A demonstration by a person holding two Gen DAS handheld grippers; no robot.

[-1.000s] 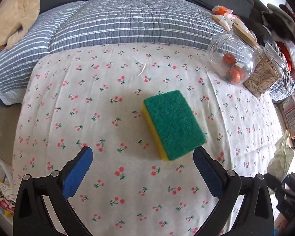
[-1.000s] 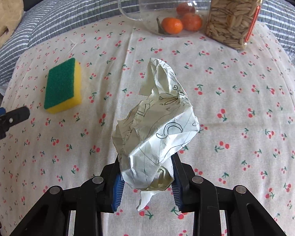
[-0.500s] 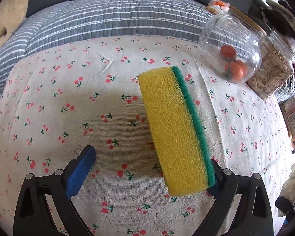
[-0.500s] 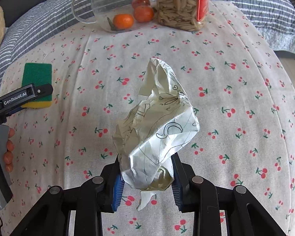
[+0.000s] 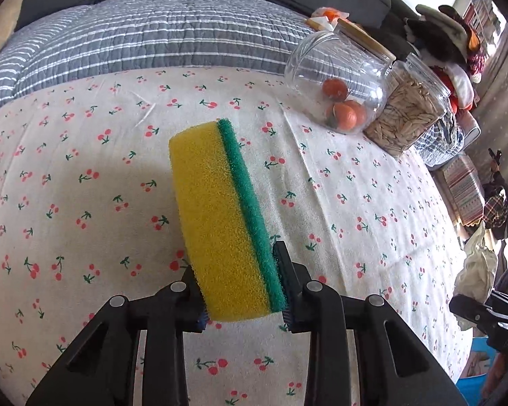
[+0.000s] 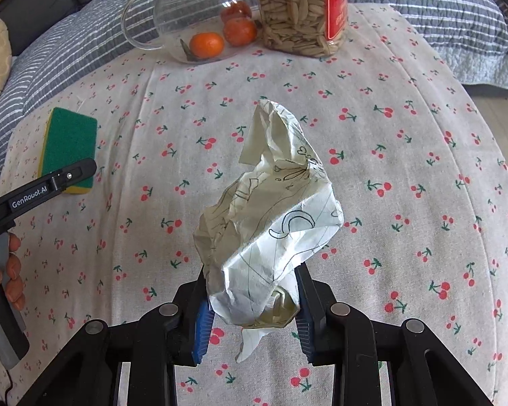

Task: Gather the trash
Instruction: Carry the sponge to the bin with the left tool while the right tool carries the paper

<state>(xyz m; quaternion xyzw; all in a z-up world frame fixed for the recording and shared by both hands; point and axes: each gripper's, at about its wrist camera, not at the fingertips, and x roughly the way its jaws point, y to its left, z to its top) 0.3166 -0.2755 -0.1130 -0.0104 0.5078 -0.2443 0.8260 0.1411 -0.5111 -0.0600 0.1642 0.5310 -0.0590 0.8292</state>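
Note:
A yellow sponge (image 5: 220, 223) with a green scouring side stands on edge between the pads of my left gripper (image 5: 240, 284), which is shut on it just above the cherry-print cloth (image 5: 84, 176). From the right wrist view the same sponge (image 6: 69, 142) shows at the left, with the left gripper's finger (image 6: 50, 182) across its near end and a person's hand (image 6: 10, 270) on the handle. My right gripper (image 6: 252, 304) is shut on a crumpled sheet of scribbled paper (image 6: 267, 223), held clear above the cloth.
A glass jug (image 5: 335, 77) (image 6: 186, 10) with tangerines lies beside a jar of seeds (image 5: 409, 115) (image 6: 298, 10) at the far side. A grey striped quilt (image 5: 152, 40) and a dark sofa lie behind. Clutter stands off the right edge.
My left gripper came down over the flat sponge, tipped it on edge and closed its jaws on it. The right gripper shifted sideways, still holding the paper.

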